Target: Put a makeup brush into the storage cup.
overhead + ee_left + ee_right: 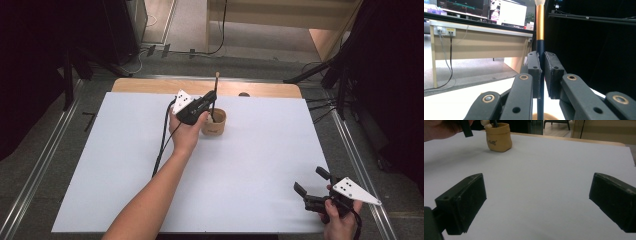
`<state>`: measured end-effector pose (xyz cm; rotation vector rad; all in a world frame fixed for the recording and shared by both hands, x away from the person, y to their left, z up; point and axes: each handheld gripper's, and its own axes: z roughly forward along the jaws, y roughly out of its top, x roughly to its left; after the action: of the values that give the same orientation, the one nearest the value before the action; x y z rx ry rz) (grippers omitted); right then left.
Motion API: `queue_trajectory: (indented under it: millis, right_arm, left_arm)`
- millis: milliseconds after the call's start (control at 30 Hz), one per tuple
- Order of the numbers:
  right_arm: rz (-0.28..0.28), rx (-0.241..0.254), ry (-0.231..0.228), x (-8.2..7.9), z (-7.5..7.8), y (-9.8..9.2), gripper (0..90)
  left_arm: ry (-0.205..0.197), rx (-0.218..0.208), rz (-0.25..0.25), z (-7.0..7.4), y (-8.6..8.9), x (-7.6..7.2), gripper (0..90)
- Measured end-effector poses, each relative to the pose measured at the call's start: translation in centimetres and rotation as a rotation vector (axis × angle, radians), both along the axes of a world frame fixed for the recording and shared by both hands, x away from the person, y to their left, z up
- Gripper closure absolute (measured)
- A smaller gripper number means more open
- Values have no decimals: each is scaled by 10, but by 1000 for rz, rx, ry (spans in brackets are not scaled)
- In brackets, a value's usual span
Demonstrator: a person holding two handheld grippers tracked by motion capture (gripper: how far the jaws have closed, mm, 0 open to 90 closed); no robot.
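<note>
The person's left forearm [150, 200] reaches up across the middle of the table, bare, with the left hand [186, 131] wrapped round the body of the left gripper [212, 100], whose jaws point away and to the right, pressed close together on a thin upright handle. The right hand [339, 220] sits low at the near right corner, holding the right gripper [311, 181] with its jaws spread wide apart, pointing left and away, nothing between them.

Brush [216, 90] upright in pot [215, 127]
</note>
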<state>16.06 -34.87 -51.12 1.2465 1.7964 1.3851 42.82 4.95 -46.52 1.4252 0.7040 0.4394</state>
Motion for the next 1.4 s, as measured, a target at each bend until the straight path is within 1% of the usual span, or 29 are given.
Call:
queue_trajectory:
  millis: [200, 400, 467, 567, 633, 767, 867, 1033, 1100, 1267, 1367, 1400]
  right_arm:
    - [-1, 0, 2, 0, 0, 0, 16]
    - [0, -1, 2, 0, -1, 0, 16]
    - [0, -1, 2, 0, -1, 0, 15]
    - [-1, 2, 4, 1, -1, 0, 16]
    - [-1, 3, 6, 0, -1, 0, 16]
    - [-1, 3, 9, 0, -2, -1, 16]
    - [-1, 2, 9, 1, -2, -1, 16]
    - [-2, 0, 8, 1, -2, 0, 16]
    - [-2, -1, 8, 1, -2, 0, 16]
    - [-2, -1, 9, 1, -2, 0, 16]
    - [-3, -1, 9, 1, -2, 0, 16]
    - [-3, -1, 9, 1, -2, 0, 16]
  left_arm:
    - [-1, 4, -12, -4, 3, 2, 841]
    - [28, -6, -19, -10, 5, 3, 841]
    - [36, 2, -24, -12, 6, 4, 841]
    - [48, 3, -23, -14, 8, 4, 841]
    - [55, 13, -23, -16, 10, 5, 841]
    - [81, 0, -35, -19, 14, 6, 841]
    - [84, 18, -53, -21, 14, 5, 841]
    - [105, 23, -57, -25, 15, 4, 841]
    - [106, 37, -57, -26, 16, 4, 840]
    - [122, 44, -58, -26, 19, 4, 839]
    - [129, 67, -58, -26, 19, 4, 838]
    - [133, 68, -57, -26, 19, 4, 838]
